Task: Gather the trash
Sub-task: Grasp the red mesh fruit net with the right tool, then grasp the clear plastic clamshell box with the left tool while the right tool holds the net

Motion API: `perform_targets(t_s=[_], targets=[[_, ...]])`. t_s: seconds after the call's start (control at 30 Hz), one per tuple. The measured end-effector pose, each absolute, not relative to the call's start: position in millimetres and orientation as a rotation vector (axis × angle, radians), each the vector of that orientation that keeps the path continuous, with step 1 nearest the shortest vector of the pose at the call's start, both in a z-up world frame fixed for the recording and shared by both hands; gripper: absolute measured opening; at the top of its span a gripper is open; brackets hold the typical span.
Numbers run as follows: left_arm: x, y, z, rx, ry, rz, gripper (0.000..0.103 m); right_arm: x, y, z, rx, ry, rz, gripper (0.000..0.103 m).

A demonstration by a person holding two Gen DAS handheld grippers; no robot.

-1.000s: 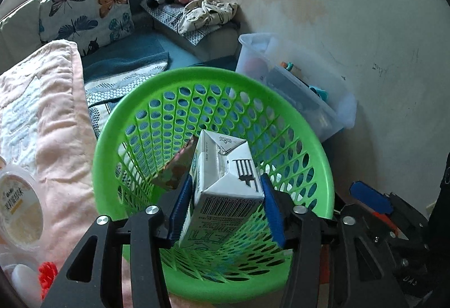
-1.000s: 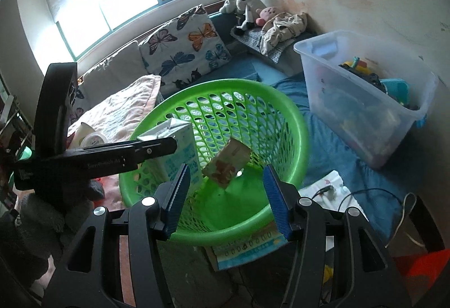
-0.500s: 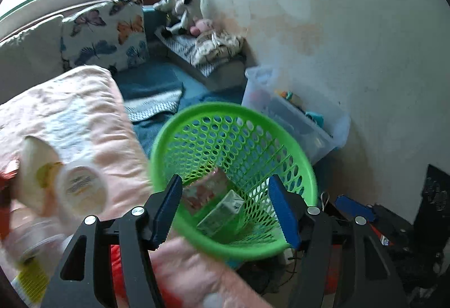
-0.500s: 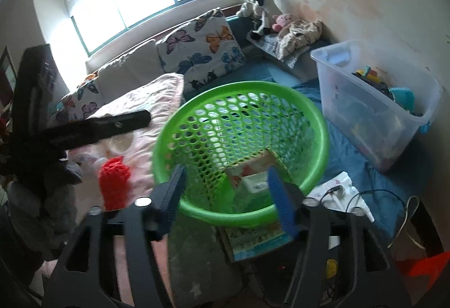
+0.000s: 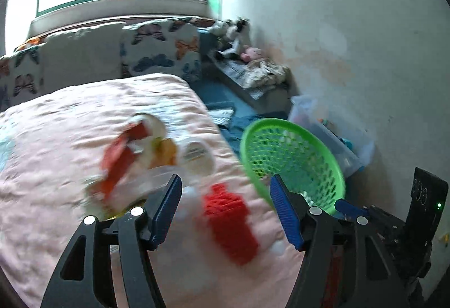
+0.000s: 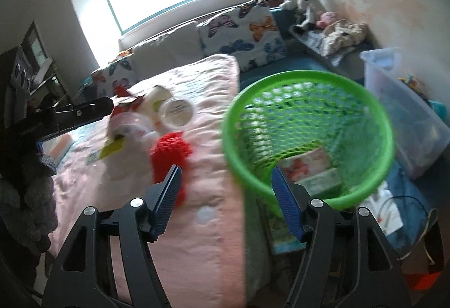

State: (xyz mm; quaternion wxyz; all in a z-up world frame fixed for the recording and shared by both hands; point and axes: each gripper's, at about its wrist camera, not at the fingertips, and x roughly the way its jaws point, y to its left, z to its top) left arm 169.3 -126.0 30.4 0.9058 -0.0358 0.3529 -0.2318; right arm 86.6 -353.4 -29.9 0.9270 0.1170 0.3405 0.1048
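A green mesh basket (image 6: 306, 133) stands beside the bed and holds a milk carton (image 6: 320, 180) and a flat printed box (image 6: 305, 163). The basket also shows in the left wrist view (image 5: 292, 159). My left gripper (image 5: 225, 209) is open and empty above the pink blanket, over a red knitted item (image 5: 229, 223). A blurred heap of trash lies ahead of it: a red wrapper (image 5: 121, 159), a round white tub (image 5: 197, 157). My right gripper (image 6: 225, 198) is open and empty between the red item (image 6: 168, 156) and the basket.
A pink blanket (image 5: 70, 122) covers the bed, with butterfly cushions (image 6: 242, 35) behind. A clear plastic storage box (image 6: 405, 111) stands right of the basket. Papers and cables (image 6: 393, 212) lie on the blue floor. Soft toys (image 6: 309, 7) sit by the wall.
My left gripper opened, dropped the milk carton into the basket and swung left over the bed. My right gripper also drifted left. Both views are motion-blurred.
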Motion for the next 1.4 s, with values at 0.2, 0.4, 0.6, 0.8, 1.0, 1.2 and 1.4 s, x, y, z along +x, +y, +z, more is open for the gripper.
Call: perform_targets(t_s=[0.2,0.4,0.6,0.8,1.0,1.2,1.4], targets=[[160,-78,27,-0.148,0.717,-0.397,0.063,98,-319,-33,0.222,0.716,0.298,0.067],[145,-47,15,-0.169,0.721,-0.347,0.063,118,-291,-40,0.202,0.743,0.343,0.067],[131,-29,-2,-0.151,0.747,-0.358,0.063,137,-271,-53,0.171,0.778,0.371,0.066],[120,-30,-17,-0.096,0.772,-0.432,0.063,156,-264,-63,0.168,0.809,0.364,0.062],[120,-38,-29,-0.034,0.807,-0.517,0.065,166,-263,-74,0.174,0.847,0.359,0.047],[123,-50,-38,0.059,0.819,-0.614,0.070,158,-270,-66,0.198,0.827,0.358,0.038],[127,-64,-42,0.150,0.819,-0.714,0.070,141,-280,-50,0.206,0.792,0.365,0.038]])
